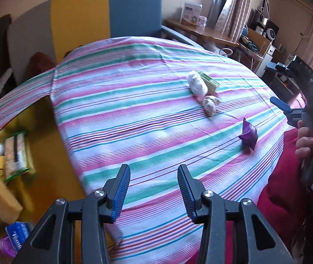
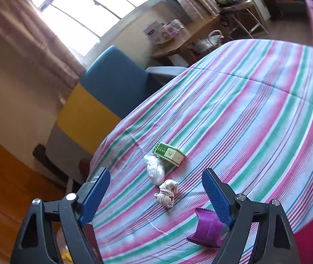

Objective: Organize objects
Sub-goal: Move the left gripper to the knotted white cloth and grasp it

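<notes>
Striped cloth in pink, green and white (image 1: pixel 147 101) covers the counter, creased in places, hanging over the near-left edge.

Four small things lie on it in a loose group toward the right side. Green and cream cardboard box (image 2: pixel 169 154) lies flat, farthest back. Clear plastic bag of white cotton-like stuff (image 2: pixel 154 169) lies just beside the box, touching or nearly so. Beige rolled bandage bundle (image 2: pixel 167 193) sits just in front of the bag. Purple crinkle-edged foil packet (image 2: pixel 207 228) stands apart from those three, closest to the right gripper.

Left gripper (image 1: pixel 154 189): blue ribbed fingers partly spread, nothing between them, over bare cloth at the near edge of the counter. Well apart from all four things.

Right gripper (image 2: pixel 156 195): fingers spread wide, nothing pinched. In its own view the bandage bundle shows between the fingers, further out; the purple packet sits partly behind the right finger. Contact with either cannot be told. A hand (image 1: pixel 306 140) grips its handle, seen at the right edge of the left wrist view.

Off the counter's left side, a yellow bin (image 1: pixel 44 154) holds assorted packets and boxes, blurred. Blue chair back (image 1: pixel 134 11) beyond the far edge.
</notes>
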Action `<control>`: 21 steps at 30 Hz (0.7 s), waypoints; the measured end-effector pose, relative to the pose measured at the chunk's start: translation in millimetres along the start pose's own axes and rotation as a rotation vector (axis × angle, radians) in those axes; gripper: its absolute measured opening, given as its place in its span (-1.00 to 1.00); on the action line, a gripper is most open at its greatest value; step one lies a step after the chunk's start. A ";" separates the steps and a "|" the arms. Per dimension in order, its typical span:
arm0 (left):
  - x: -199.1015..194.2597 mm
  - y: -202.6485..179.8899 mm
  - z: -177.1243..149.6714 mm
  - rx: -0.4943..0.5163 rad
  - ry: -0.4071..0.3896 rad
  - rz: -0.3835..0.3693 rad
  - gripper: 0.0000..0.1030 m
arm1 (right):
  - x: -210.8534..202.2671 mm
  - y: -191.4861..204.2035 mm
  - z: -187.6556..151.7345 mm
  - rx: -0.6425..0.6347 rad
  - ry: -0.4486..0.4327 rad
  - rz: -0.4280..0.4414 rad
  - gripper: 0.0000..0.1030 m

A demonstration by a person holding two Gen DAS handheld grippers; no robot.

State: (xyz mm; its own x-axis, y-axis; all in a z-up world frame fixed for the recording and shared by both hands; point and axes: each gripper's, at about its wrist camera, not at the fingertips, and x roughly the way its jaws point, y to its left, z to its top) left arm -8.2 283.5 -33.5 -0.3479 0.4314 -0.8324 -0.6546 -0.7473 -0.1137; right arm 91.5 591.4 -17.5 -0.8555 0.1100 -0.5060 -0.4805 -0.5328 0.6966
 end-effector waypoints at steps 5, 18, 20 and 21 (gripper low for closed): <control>18.3 -32.3 21.4 0.060 0.005 -0.056 -0.23 | 0.3 -1.7 1.5 0.021 -0.002 0.014 0.72; 108.5 -98.0 90.9 0.190 0.090 -0.118 -0.23 | 3.4 0.7 0.8 0.020 0.027 0.085 0.73; 120.6 -106.1 98.0 0.208 0.095 -0.112 -0.23 | 4.6 -0.8 0.2 0.029 0.040 0.098 0.74; 127.5 -110.7 101.5 0.220 0.100 -0.106 -0.23 | 5.2 -1.6 0.0 0.035 0.045 0.103 0.74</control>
State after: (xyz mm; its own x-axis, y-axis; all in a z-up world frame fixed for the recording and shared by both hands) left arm -48.2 472.5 -72.0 -0.2084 0.4412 -0.8729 -0.8178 -0.5681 -0.0919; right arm 87.9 592.8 -21.2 -0.8917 0.0176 -0.4524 -0.3973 -0.5097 0.7632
